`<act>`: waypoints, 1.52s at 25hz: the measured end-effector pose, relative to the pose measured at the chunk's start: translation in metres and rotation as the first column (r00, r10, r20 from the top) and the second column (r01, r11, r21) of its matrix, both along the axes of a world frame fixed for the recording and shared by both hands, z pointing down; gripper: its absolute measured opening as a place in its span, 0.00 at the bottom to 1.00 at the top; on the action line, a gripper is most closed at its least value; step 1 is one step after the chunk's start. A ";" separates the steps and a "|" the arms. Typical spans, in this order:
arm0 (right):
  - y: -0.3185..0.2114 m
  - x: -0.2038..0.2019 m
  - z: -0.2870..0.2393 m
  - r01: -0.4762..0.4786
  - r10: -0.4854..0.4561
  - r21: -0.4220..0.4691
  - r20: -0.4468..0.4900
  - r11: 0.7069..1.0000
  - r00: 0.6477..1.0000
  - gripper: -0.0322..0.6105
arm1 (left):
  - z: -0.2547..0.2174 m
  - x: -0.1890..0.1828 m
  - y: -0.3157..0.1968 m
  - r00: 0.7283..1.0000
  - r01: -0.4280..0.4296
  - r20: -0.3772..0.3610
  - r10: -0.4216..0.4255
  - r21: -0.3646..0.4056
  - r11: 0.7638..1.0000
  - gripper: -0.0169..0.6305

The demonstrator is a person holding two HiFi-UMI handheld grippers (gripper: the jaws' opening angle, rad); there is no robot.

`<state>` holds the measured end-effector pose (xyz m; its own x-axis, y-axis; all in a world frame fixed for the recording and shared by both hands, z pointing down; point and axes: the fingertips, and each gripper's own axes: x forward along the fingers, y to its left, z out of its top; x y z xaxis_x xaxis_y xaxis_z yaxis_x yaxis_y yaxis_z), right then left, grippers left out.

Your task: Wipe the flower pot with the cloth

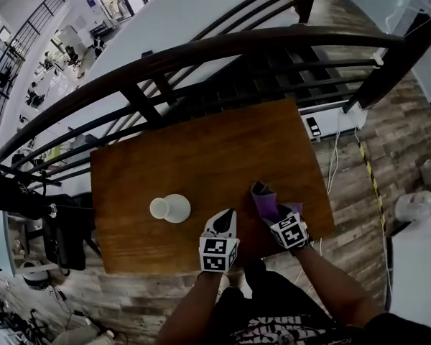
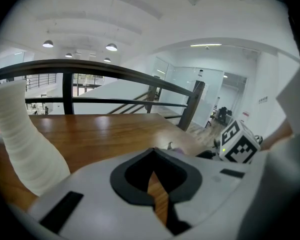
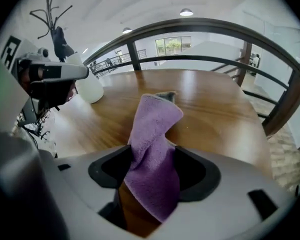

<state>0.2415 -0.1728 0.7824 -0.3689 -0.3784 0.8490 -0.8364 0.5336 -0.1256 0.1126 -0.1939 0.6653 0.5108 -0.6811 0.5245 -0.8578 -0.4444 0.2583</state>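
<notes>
The cloth point(image 3: 155, 129) between the spread right tongs point(image 3: 151, 154) should be pinched deep; the flower pot point(image 1: 171, 208) should be steadied by the left tongs point(image 2: 152, 170), pressed together.

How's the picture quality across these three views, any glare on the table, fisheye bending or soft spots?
Head view: dim, with dark corners; the railing bows strongly. Left gripper view: bright glare patches on the table; the flower pot at the left edge looks stretched and soft. Right gripper view: broad sheen on the wood, the cloth fairly sharp, a black rim all round.
</notes>
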 end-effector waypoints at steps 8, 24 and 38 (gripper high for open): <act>0.003 -0.011 -0.007 0.138 -0.140 -0.033 -0.044 0.990 0.989 0.21 | -0.035 -0.007 -0.013 0.998 0.030 0.048 -0.032 0.044 0.999 0.03; -0.062 -0.137 -0.123 0.175 -0.199 0.183 0.119 0.967 0.973 0.20 | -0.158 -0.144 -0.027 0.983 0.156 0.056 -0.177 0.262 0.952 0.03; -0.059 -0.245 -0.108 0.341 -0.330 0.165 -0.088 0.926 0.940 0.20 | -0.101 -0.201 -0.035 0.994 0.022 0.105 -0.041 0.173 0.985 0.03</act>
